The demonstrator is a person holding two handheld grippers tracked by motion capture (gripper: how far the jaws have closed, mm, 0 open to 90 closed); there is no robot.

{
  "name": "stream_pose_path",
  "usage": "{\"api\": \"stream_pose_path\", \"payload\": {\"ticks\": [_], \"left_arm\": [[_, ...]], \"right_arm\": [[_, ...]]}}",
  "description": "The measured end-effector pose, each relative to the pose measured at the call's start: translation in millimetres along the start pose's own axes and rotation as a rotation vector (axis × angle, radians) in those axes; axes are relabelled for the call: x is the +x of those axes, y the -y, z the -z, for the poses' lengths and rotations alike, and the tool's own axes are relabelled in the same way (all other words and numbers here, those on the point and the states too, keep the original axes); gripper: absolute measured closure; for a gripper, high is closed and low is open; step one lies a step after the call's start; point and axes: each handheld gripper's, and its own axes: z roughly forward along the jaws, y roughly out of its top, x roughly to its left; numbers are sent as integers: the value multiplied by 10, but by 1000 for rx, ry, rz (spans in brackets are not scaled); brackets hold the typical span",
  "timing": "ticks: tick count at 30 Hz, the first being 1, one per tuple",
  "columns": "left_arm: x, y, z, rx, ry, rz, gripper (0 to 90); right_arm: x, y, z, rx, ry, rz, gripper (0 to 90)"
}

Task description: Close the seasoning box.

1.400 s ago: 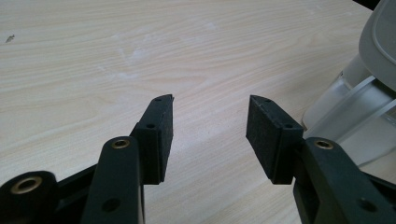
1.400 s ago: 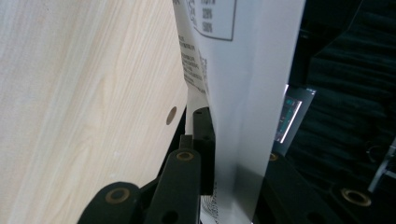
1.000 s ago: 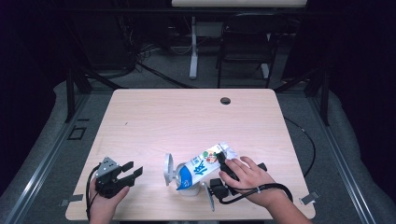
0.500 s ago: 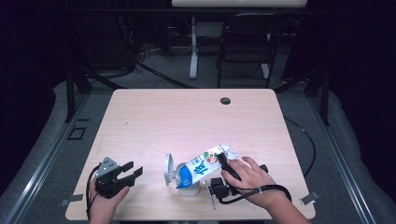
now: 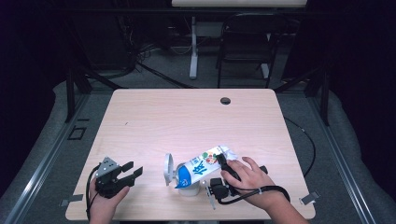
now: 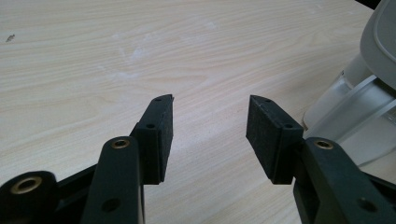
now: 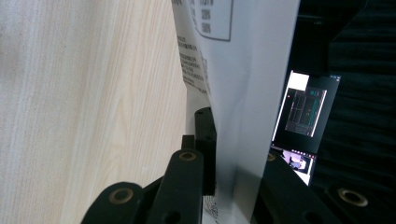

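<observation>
Near edge of a wooden table [image 5: 187, 116], seen from above. The right gripper [image 5: 223, 164], held in the person's right hand [image 5: 247, 179], clamps a milk carton [image 5: 201, 167] near its gabled top; the carton is tilted, its lower end over a white container [image 5: 187, 186] that stands on the table near the front edge. A round grey lid [image 5: 168, 169] stands up just left of the container. In the right gripper view, the carton [image 7: 238, 93] runs between the two black jaws, with one pad [image 7: 205, 149] pressed flat against its printed white wall; the table's woodgrain lies to the left, a dark room with a lit screen [image 7: 306, 112] to the right. The left gripper [image 5: 127, 173] rests apart at the table's front left, its jaws wide with nothing between them. In the left gripper view, its pads [image 6: 161, 135] frame bare wood, and the container [image 6: 355, 116] shows at the right edge.
</observation>
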Motion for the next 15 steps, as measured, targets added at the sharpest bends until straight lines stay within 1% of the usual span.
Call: {"api": "stream_pose_path", "payload": {"ticks": [6, 8, 9, 11, 13, 15], "left_arm": [[-1, 0, 0, 0, 0, 0, 516], [-1, 0, -1, 0, 0, -1, 516], [-2, -1, -1, 0, 0, -1, 516], [-1, 0, -1, 0, 0, -1, 516], [-1, 0, -2, 1, 0, -1, 516], [-1, 0, -2, 1, 1, -1, 516]], "right_arm": [[-1, 4, 9, 1, 1, 2, 867], [8, 12, 0, -12, -2, -14, 867], [-4, 6, 12, 2, 2, 3, 867], [-4, 10, 8, -3, -4, -5, 867], [-3, 8, 10, -1, 0, -1, 867], [-1, 6, 11, 2, 4, 15, 867]]}}
